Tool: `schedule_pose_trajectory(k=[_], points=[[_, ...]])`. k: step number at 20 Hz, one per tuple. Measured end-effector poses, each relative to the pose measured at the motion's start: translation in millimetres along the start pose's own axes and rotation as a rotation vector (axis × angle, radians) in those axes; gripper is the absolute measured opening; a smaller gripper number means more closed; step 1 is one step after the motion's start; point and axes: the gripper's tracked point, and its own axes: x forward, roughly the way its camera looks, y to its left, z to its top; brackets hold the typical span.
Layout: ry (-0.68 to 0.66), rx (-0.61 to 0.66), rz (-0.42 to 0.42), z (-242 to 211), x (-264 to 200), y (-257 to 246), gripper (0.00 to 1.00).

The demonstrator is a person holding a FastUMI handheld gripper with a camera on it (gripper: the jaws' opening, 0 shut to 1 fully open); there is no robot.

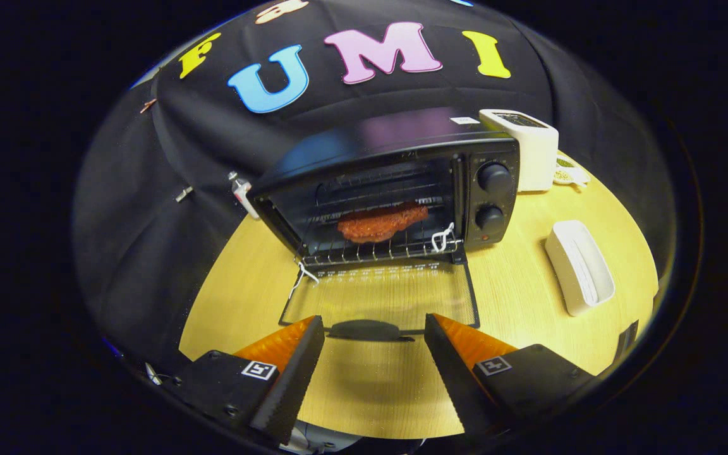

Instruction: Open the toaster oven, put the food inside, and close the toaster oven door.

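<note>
A black toaster oven (395,189) is seen on a round wooden tabletop (515,284), its glass door (380,294) folded down flat toward the gripper (373,354). The food (382,222), a reddish-brown breaded patty, is already laid on the wire rack (376,243) inside the oven. The gripper's fingers (291,373) are spread wide and hold nothing; the door's dark handle (367,329) lies between their tips, at the door edge farthest from the oven. The door is judged stiff, hinged and fairly light, its glass smooth and breakable, so the handle is best caught from beneath and swung up. To the right of the oven, a white box (531,148) and a white tray (579,268) are set on the tabletop.
</note>
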Motion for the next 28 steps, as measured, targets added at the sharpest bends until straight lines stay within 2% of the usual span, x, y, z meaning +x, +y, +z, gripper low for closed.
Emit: schedule_pose_trajectory(k=[10, 16, 25, 28], points=[[0.122, -0.065, -0.076, -55, 28, 2, 0.98], [0.149, -0.076, -0.136, -66, 44, -6, 0.98], [0.166, -0.119, -0.183, -74, 69, -12, 0.99], [0.166, -0.063, -0.192, -68, 72, -13, 0.99]])
